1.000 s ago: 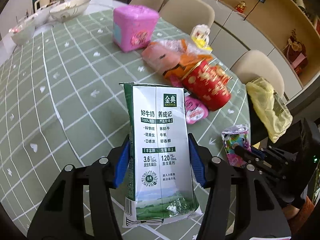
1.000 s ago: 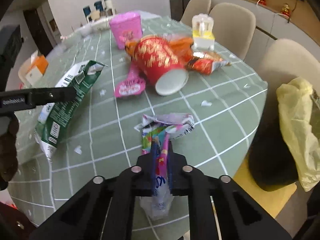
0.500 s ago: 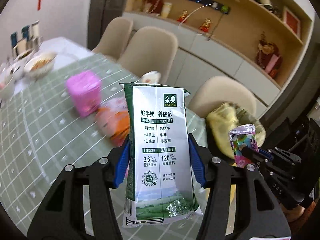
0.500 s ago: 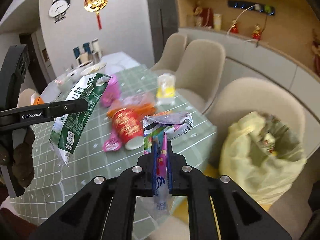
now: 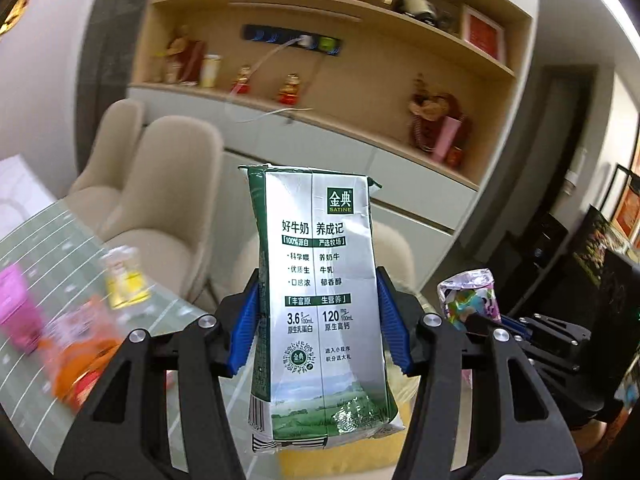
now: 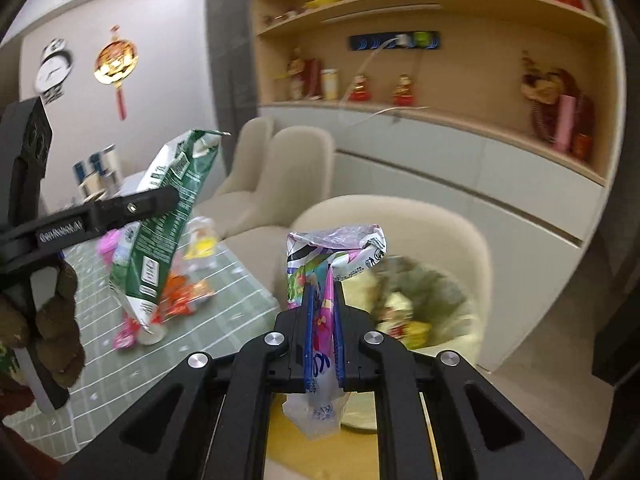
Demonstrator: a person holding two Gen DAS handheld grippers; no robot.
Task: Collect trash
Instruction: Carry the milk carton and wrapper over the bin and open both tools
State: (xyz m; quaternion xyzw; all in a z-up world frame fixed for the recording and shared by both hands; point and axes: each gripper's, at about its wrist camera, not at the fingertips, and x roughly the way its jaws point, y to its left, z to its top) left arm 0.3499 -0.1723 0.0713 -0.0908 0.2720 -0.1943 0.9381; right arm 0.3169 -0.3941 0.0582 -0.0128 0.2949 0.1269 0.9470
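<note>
So I've swung both hands up off the worktop (image 6: 224, 304) toward the yellow trash bag (image 6: 448, 304), drop comes next. Left gripper (image 5: 320, 332) clamps the milk carton (image 5: 320, 300), upright beside the bag. Right gripper (image 6: 322, 336), nearly closed, pinches the candy wrapper (image 6: 332, 264) over it, long axis vertical.

Your pictures are evenly and softly lit, with no hard shadows. The silver-and-green foil milk carton (image 5: 320, 300) stays sharp with small glints of glare low on its face, while the green checked tabletop (image 5: 48, 240) and wooden wall shelves (image 6: 440, 8) smear with motion blur. Fisheye lenses bow the straight lines, and the corners go black.
</note>
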